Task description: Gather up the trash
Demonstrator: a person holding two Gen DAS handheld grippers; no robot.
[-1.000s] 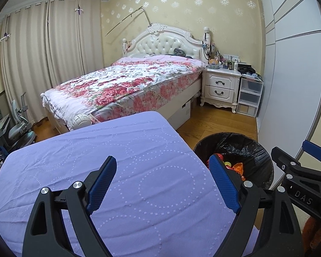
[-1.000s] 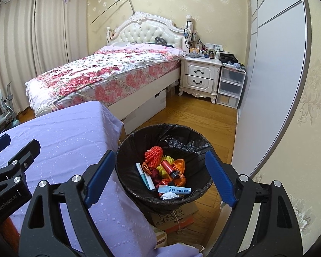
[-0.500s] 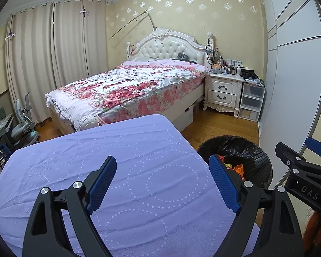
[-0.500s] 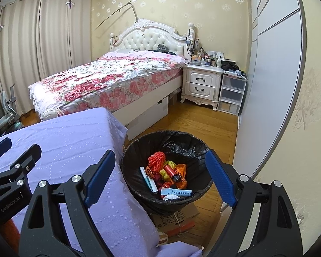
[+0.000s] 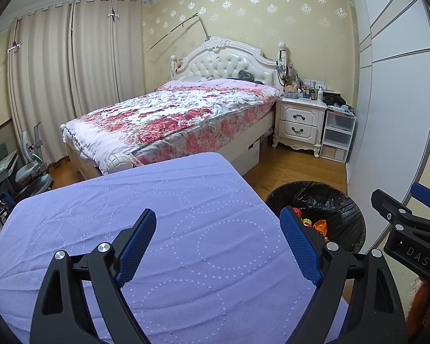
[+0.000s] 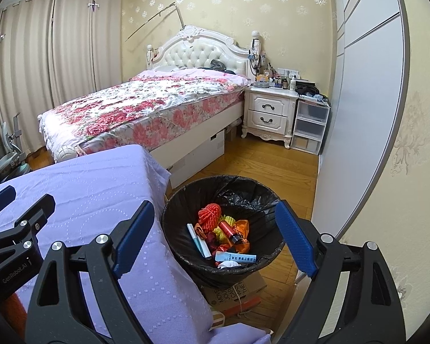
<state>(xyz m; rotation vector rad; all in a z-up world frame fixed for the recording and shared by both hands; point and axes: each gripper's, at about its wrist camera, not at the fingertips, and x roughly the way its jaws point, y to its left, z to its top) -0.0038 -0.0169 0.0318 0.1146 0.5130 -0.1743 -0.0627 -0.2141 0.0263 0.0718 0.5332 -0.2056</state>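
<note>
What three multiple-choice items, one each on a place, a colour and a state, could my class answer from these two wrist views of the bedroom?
1. Where does the trash bin stand?
A. On the floor beside the purple-covered table
B. On the bed
C. On the nightstand

2. What colour is the bin's liner?
A. White
B. Black
C. Blue

3. How is the right gripper?
A. Shut on a bottle
B. Shut on the cloth
C. Open and empty

Answers:
1. A, since the bin sits on the wood floor against the table's draped edge.
2. B, since black plastic folds over the rim.
3. C, since its blue pads stand wide apart with nothing between them, the bin lying beyond.
</note>
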